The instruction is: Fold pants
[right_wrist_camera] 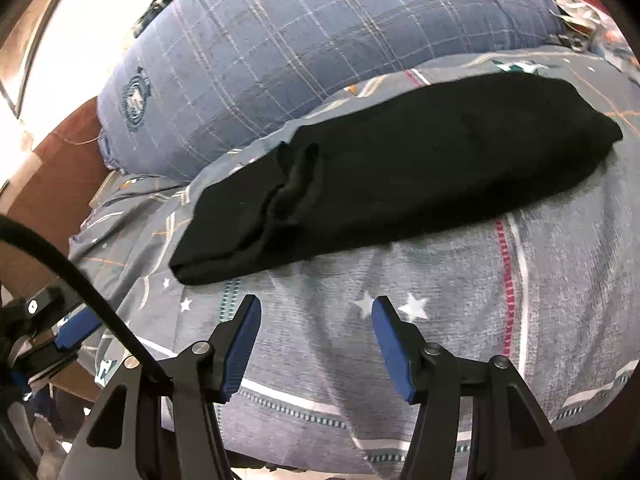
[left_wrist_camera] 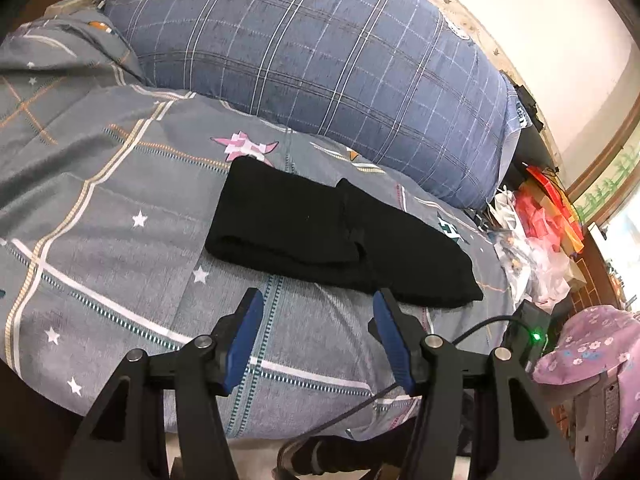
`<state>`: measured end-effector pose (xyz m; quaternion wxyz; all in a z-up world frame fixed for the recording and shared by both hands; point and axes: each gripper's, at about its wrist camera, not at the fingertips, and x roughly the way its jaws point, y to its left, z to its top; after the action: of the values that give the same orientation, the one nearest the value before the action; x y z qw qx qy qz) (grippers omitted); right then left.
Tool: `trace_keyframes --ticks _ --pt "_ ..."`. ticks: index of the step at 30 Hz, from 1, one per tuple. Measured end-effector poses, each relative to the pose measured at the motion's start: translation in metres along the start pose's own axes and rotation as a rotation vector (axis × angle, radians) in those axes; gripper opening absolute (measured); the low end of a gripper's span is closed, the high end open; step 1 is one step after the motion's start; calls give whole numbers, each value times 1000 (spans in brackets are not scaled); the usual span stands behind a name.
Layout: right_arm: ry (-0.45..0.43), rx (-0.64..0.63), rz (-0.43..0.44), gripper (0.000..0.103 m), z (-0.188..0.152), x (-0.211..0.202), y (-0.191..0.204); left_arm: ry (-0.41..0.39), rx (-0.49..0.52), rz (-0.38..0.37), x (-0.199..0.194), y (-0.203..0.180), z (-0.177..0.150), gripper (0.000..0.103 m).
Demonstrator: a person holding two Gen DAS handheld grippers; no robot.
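Black pants point(left_wrist_camera: 320, 232) lie folded into a long flat bundle on the grey patterned bedspread point(left_wrist_camera: 120, 240). One end is doubled over, its edge showing mid-bundle. My left gripper point(left_wrist_camera: 318, 300) hovers open just short of the bundle's near edge, nothing between its blue pads. In the right wrist view the same pants point(right_wrist_camera: 400, 168) stretch across the bedspread point(right_wrist_camera: 440, 320), folded end to the left. My right gripper point(right_wrist_camera: 316, 306) stands open a little short of the near edge, empty. The left gripper point(right_wrist_camera: 60, 332) shows at that view's left edge.
A large blue plaid pillow point(left_wrist_camera: 320, 60) lies behind the pants, also seen as the pillow point(right_wrist_camera: 320, 40) in the right wrist view. Plastic bags and red packages point(left_wrist_camera: 536, 232) pile up beyond the bed's right end. A pink floral cloth point(left_wrist_camera: 592, 352) sits at lower right. A brown box point(right_wrist_camera: 52, 184) stands at left.
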<state>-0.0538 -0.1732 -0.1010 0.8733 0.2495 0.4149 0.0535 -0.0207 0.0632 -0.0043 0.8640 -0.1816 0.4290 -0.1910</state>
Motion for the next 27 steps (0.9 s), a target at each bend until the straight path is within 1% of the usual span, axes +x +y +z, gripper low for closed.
trace_keyframes --ticks 4,6,12,16,21,25,27 --pt "-6 4 -13 62 0 -4 -3 3 5 -3 -1 -2 -4 56" --pt "-9 -9 -22 64 -1 -5 -2 1 10 -6 -2 -3 -5 56" --pt "8 -18 -27 64 -3 0 3 -19 4 -2 -7 0 -4 56" --pt "8 -38 -31 65 -5 1 6 -9 -4 1 -3 3 -5 56" --pt "17 -32 -39 65 -6 3 4 -7 3 5 -1 1 -7 56" --pt "20 -32 -32 65 -6 3 3 -5 -2 12 0 3 -7 56" --pt "9 -32 -26 65 -3 0 1 -16 -2 21 -1 4 -3 56"
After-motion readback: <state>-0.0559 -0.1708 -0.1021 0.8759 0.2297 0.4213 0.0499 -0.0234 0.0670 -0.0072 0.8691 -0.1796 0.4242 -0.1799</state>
